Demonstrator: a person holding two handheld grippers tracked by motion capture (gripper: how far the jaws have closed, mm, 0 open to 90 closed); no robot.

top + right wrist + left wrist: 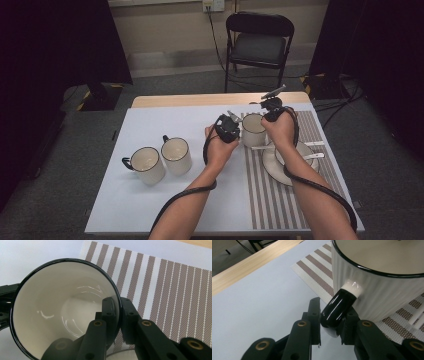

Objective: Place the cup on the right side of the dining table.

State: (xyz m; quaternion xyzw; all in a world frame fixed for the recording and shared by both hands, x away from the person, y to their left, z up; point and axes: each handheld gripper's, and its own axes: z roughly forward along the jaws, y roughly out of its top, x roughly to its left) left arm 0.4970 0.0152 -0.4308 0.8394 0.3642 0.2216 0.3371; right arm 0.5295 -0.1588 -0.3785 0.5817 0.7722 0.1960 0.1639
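Left gripper [331, 326] pinches the mug [253, 130] handle [339, 308]; right gripper [119, 315] clamps its rim (one jaw inside).

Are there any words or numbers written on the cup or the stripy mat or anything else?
None: no words, numbers or signs can be read anywhere.
The mug held by the left gripper and the right gripper is plain white with a black rim.
The striped placemat bears stripes and no letters.
The two other mugs are plain too.
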